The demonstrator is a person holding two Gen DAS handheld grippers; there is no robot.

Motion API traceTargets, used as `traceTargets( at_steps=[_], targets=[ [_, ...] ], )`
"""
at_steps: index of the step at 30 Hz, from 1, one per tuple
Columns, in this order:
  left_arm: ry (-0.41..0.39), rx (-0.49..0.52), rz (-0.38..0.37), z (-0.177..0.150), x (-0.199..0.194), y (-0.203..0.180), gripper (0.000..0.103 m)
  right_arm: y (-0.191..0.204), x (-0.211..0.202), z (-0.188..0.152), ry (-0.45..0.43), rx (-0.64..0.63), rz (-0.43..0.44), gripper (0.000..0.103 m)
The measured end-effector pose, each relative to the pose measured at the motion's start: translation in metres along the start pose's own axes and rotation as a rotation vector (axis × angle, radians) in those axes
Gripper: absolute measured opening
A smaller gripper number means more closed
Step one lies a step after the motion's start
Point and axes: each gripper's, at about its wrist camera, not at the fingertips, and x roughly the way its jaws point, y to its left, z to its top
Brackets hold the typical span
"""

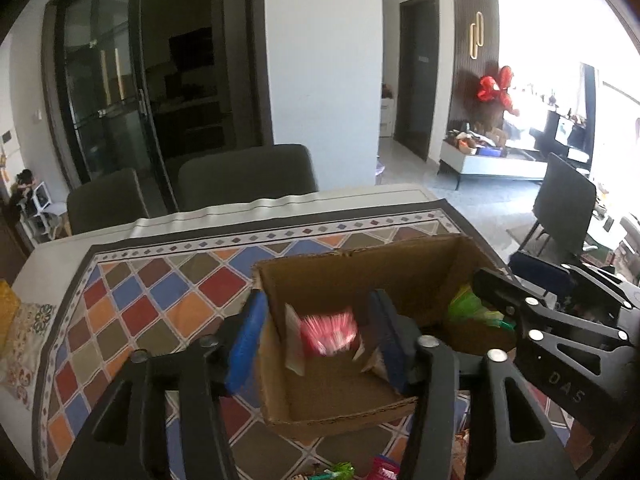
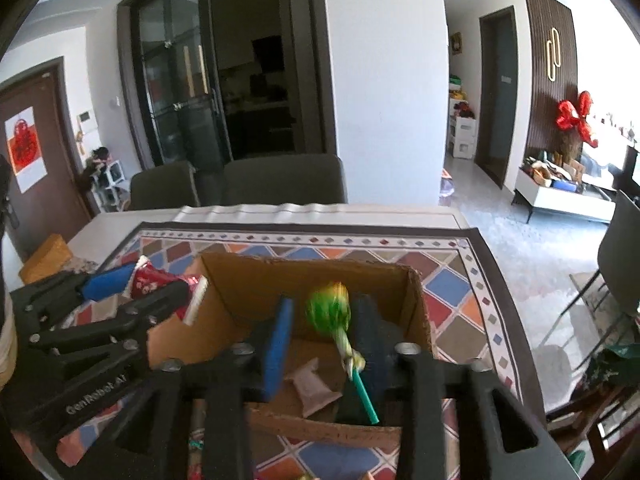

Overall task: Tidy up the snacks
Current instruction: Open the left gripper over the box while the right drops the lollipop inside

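Two hand-held grippers hang over the box, which stands on the patterned mat on the surface, and each one carries a snack above it. I see the left hand-held gripper partly spread, with the red packet between its blue pads; the picture is blurred there, so I cannot tell if the pads press it or if it is already falling. From the right camera this packet looks to be at the left wall of the box, near the rim.

My right hand-held gripper is also partly spread. The lollipop is between its pads, green head up and away from me, stick running down toward the near wall, so its long axis lies roughly along the fingers, a little tilted. The head is blurred; whether it is gripped I cannot say.

I judge both snacks are straight above the open box, so the coming move is only to let them go downward. One packet lies already on the bottom, under the lollipop
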Motion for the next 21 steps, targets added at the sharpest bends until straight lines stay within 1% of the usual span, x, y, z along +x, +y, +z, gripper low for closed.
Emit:
traceTargets(
  at_steps=[3, 5, 10, 12, 13, 14, 21],
  targets=[
    [-0.012, 0.003, 0.004, -0.004, -0.010, 0.000, 0.061, -0.002, -0.002, -0.005, 0.001, 0.003, -0.017, 0.044],
    [-0.021, 0.007, 0.005, -0.008, -0.018, -0.001, 0.064, -0.002, -0.007, -0.007, 0.004, 0.009, -0.008, 0.044],
    [-0.049, 0.003, -0.004, -0.017, -0.044, -0.001, 0.067, 0.000, -0.027, -0.015, -0.016, 0.010, -0.004, 0.044],
    [-0.066, -0.003, -0.012, -0.021, -0.057, -0.001, 0.068, 0.000, -0.037, -0.019, -0.025, 0.016, -0.003, 0.048],
    [-0.073, -0.005, -0.011, -0.024, -0.063, -0.001, 0.068, 0.000, -0.043, -0.021, -0.028, 0.019, -0.010, 0.054],
    [-0.080, -0.005, -0.011, -0.026, -0.068, -0.001, 0.069, 0.001, -0.047, -0.023, -0.028, 0.022, -0.020, 0.055],
    [-0.100, -0.004, -0.025, -0.048, -0.094, -0.004, 0.071, 0.005, -0.071, -0.042, -0.038, 0.027, -0.015, 0.055]
  ],
)
